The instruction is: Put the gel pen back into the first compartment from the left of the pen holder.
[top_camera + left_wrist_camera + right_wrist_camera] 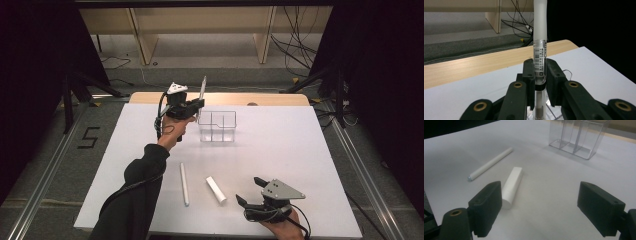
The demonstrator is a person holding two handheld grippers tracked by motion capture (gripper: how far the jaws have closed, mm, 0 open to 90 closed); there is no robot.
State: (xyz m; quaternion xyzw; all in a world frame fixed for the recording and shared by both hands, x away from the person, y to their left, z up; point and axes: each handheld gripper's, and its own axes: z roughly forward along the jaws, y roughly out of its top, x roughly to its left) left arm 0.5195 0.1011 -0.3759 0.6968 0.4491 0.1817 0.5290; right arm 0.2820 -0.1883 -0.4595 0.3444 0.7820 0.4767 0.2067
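Item: pen [540,53], upright, clamped in my left hand-held gripper [192,107], just left of the clear organizer [217,126] at upper centre, ready for dropping in. My right hand-held gripper [254,192] stood wide, empty, at lower right near short tube [216,189] and stick [184,184] on the worktop [280,150].

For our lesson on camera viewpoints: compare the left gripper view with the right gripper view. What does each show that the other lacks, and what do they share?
Left gripper view: a clear-barrelled pen with a frosted white cap and barcode label clamped upright between the left gripper fingers, the pale wooden table edge, and floor cables behind.

Right gripper view: the right gripper with fingers wide apart and nothing between them, a long thin white stick, a short thick white cylinder, and the whole clear plastic compartment box.

Both: the white table sheet.
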